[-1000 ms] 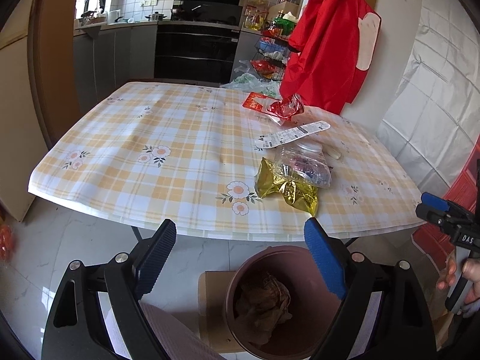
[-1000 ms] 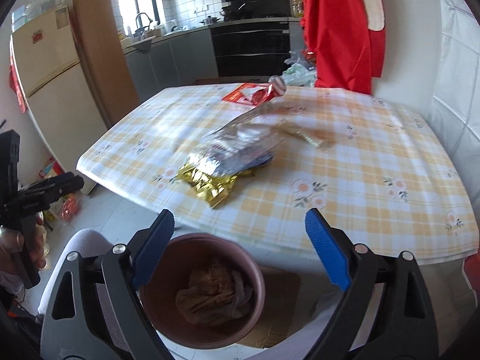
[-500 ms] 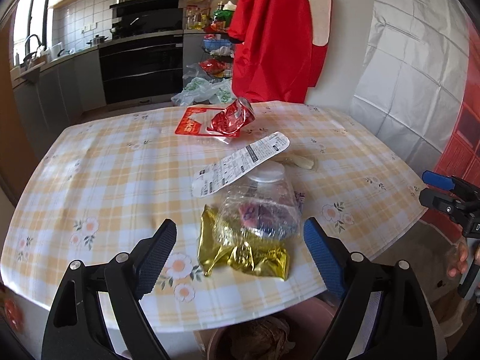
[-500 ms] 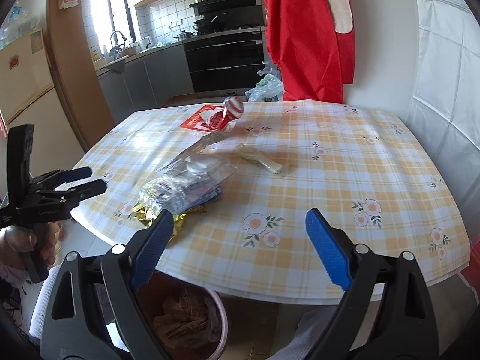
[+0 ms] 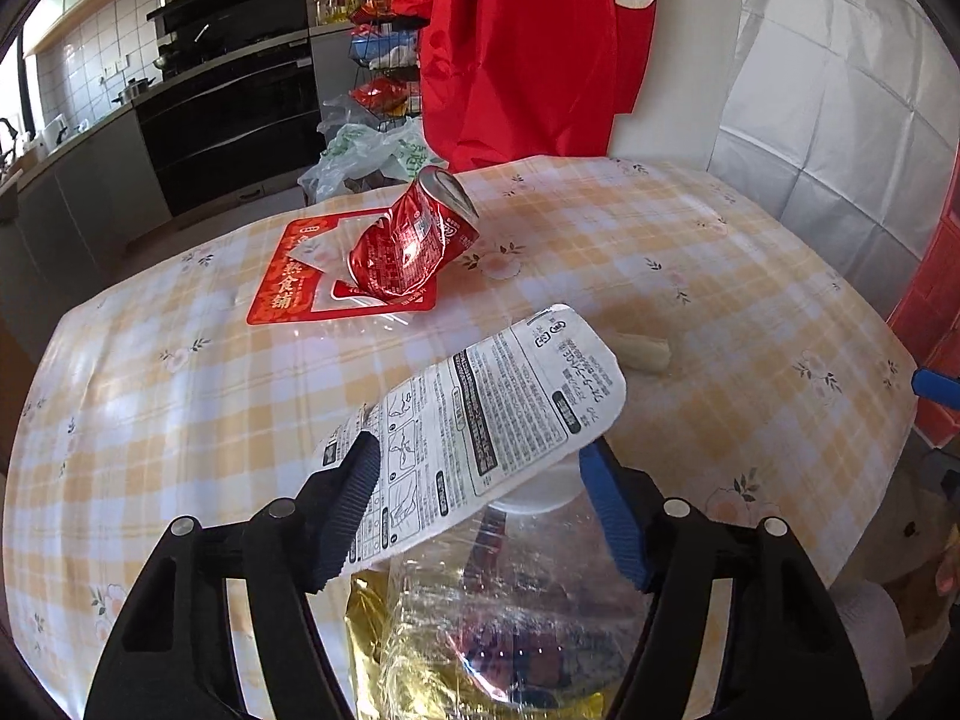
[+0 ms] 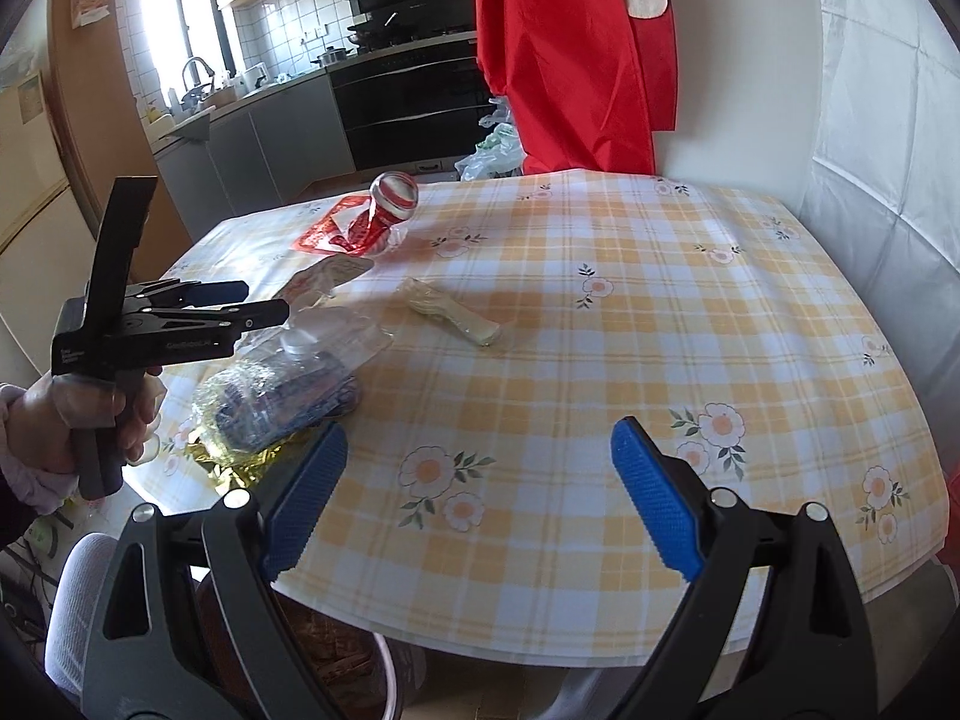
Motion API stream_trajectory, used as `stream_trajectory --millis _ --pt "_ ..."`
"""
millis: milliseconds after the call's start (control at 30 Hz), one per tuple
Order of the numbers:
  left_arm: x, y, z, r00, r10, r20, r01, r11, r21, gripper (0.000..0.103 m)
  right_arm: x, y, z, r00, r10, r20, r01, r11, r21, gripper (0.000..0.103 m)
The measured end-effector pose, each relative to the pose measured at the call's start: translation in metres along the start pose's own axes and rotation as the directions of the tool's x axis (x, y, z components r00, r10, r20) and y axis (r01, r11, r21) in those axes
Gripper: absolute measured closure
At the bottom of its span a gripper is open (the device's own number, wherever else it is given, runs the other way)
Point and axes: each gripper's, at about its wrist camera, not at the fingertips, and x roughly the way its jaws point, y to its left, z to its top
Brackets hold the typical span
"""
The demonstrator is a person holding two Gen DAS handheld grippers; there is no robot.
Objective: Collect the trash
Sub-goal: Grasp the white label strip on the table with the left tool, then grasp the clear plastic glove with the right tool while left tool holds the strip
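A white printed wrapper (image 5: pixel 480 414) lies over a clear plastic packet (image 5: pixel 510 600) and a gold foil bag (image 5: pixel 372 648) at the table's near edge. My left gripper (image 5: pixel 477 510) is closing, with the wrapper's near end and the packet's white cap between its jaws; the pads are not clearly pressing. Farther back lie a crushed red can (image 5: pixel 414 240) on a red flat packet (image 5: pixel 288 288), and a pale scrap (image 5: pixel 645 351). My right gripper (image 6: pixel 480 492) stands open over the front edge of the checked tablecloth (image 6: pixel 660 330), holding nothing. The trash bin (image 6: pixel 336 660) sits under that edge.
A red garment (image 5: pixel 522 48) hangs behind the table against a white wall. Plastic bags (image 5: pixel 366 156) lie on the floor by the black oven (image 5: pixel 228 114). A hand (image 6: pixel 72 420) holds the left gripper at the table's left side.
My left gripper came forward from above the bin onto the table, up to the white wrapper, and its jaws narrowed. My right gripper also advanced from the bin to over the table edge.
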Motion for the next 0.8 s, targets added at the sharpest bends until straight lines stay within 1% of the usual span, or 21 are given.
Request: stream_trajectory --millis 33,67,100,133,233,367,400,433,467,567,633,700,800 --pt "0.004 0.002 0.001 1.0 -0.001 -0.005 0.001 1.0 -0.003 0.052 0.002 -0.001 0.001 1.0 -0.001 -0.002 0.001 1.0 -0.002 0.014" --pt "0.006 0.005 0.001 1.0 -0.003 -0.005 0.003 1.0 -0.01 0.06 0.005 -0.002 0.002 1.0 -0.003 -0.004 0.003 1.0 -0.007 0.014" --pt "0.007 0.008 0.001 1.0 -0.003 -0.006 0.002 1.0 -0.02 0.079 0.008 -0.002 0.003 1.0 -0.005 -0.006 0.005 1.0 -0.014 0.014" --pt "0.006 0.012 0.0 1.0 0.011 0.0 -0.011 0.999 -0.032 0.084 0.011 -0.003 0.004 1.0 -0.006 -0.008 0.006 1.0 -0.021 0.014" --pt "-0.009 0.025 -0.004 0.998 0.024 0.059 -0.02 0.998 -0.064 0.093 0.021 -0.001 0.01 1.0 -0.006 -0.005 0.006 0.998 -0.06 0.014" --pt "-0.037 0.049 -0.006 0.991 0.045 0.129 -0.031 0.993 -0.115 0.1 0.038 0.003 0.02 1.0 0.009 0.0 -0.009 0.993 -0.118 0.014" --pt "-0.045 0.059 -0.006 0.989 0.041 0.145 -0.02 0.99 -0.142 0.101 0.044 0.004 0.023 1.0 0.014 0.0 -0.013 0.991 -0.134 0.015" --pt "-0.053 0.066 -0.007 0.987 0.038 0.159 -0.011 0.986 -0.166 0.102 0.052 0.007 0.028 1.0 0.018 0.0 -0.018 0.988 -0.151 0.015" --pt "-0.061 0.073 -0.008 0.984 0.05 0.17 -0.018 0.982 -0.188 0.102 0.059 0.008 0.032 1.0 0.023 -0.001 -0.023 0.987 -0.162 0.015" --pt "-0.082 0.088 -0.013 0.978 0.058 0.202 -0.01 0.973 -0.229 0.102 0.086 0.017 0.046 0.999 0.035 -0.015 -0.037 0.978 -0.207 0.017" --pt "-0.094 0.095 -0.018 0.975 0.052 0.217 0.005 0.967 -0.255 0.102 0.108 0.024 0.054 0.999 0.041 -0.036 -0.049 0.969 -0.243 0.02" --pt "-0.106 0.1 -0.025 0.972 0.05 0.228 0.015 0.961 -0.275 0.102 0.131 0.031 0.061 0.998 0.025 -0.064 -0.042 0.959 -0.28 0.023" --pt "-0.123 0.103 -0.041 0.97 0.054 0.237 0.019 0.955 -0.296 0.102 0.158 0.036 0.067 0.993 0.005 -0.114 -0.039 0.954 -0.298 0.029"
